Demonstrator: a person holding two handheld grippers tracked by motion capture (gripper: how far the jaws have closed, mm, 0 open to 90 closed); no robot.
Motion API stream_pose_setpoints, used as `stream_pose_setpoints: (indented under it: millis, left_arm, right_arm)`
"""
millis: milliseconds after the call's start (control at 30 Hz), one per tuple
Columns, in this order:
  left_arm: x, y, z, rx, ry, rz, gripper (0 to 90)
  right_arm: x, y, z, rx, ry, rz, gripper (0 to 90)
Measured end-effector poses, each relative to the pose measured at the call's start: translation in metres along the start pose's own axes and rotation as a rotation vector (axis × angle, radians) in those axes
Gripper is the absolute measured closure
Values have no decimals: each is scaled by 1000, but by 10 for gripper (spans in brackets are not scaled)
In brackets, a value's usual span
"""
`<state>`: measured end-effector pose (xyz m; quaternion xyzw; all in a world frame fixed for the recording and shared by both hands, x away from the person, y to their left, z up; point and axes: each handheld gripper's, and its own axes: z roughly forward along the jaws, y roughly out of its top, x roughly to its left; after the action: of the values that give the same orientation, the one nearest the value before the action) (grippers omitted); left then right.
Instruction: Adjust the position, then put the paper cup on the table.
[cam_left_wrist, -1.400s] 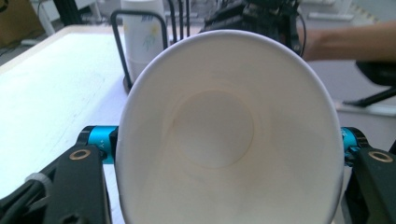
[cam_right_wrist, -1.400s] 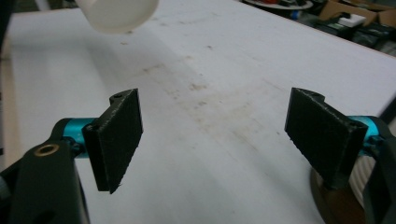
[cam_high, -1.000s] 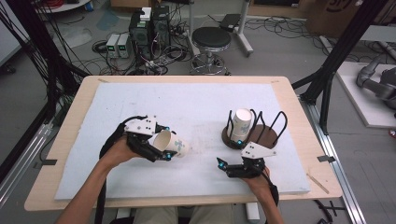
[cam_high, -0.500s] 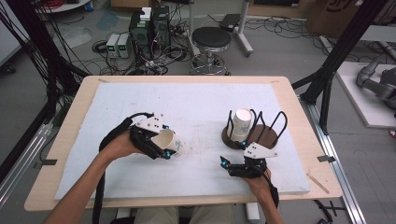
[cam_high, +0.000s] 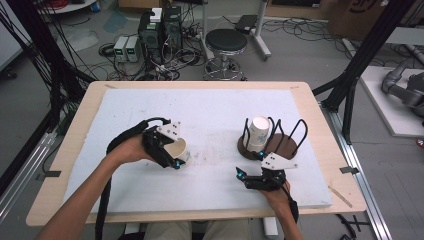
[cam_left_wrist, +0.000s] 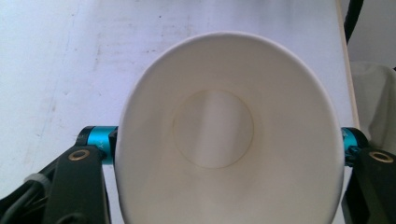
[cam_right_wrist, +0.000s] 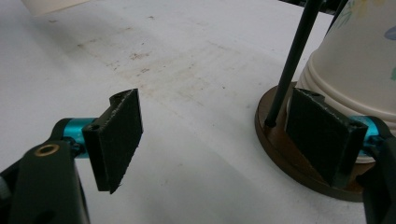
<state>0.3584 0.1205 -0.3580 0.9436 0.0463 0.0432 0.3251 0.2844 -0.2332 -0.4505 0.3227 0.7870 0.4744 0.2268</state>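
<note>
My left gripper (cam_high: 171, 153) is shut on a white paper cup (cam_high: 176, 148), held just above the white board at centre left. In the left gripper view the cup (cam_left_wrist: 224, 135) has its mouth turned to the camera, and its rim is squeezed into an oval between the fingers (cam_left_wrist: 99, 142). My right gripper (cam_high: 248, 171) rests low near the front edge, open with nothing between its pads (cam_right_wrist: 116, 140). Just beside its right pad is a stack of upside-down paper cups (cam_right_wrist: 359, 60) on a dark round rack (cam_right_wrist: 280, 135). The stack (cam_high: 259, 132) stands in the rack's left part.
The rack (cam_high: 282, 147) has black wire hoops (cam_high: 299, 131) rising around the cups. The white foam board (cam_high: 210, 115) covers most of the wooden table (cam_high: 320, 125). A stool (cam_high: 226, 42) and electronics sit on the floor beyond the far edge.
The left gripper has turned the cup, so its mouth faces more upward than a second ago. It has also shifted slightly. The right gripper has not moved.
</note>
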Motion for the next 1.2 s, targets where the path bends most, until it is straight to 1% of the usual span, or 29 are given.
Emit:
stream_pose_setpoints:
  millis: [167,333,400,500,667,867,1000,1200]
  left_arm:
    - [1,3,-1,20,2,4,311]
    - [3,5,-2,21,6,2,311]
    - [3,5,-1,21,5,-1,311]
    - [4,5,0,24,7,-1,311]
    - [4,6,0,16,6,4,311]
    - [5,5,-3,18,12,5,311]
    - [5,5,-4,10,17,-1,311]
    - [5,9,-5,12,20,4,311]
  right_arm:
    - [0,0,0,0,2,2,196]
    - [-1,0,1,4,3,-7,197]
    - [-1,0,1,8,7,3,197]
    - [-1,0,0,3,5,3,196]
    - [-1,0,0,3,8,3,197]
    - [-1,0,0,5,6,2,196]
    - [-1,0,1,7,6,4,196]
    - [-1,0,1,9,5,5,196]
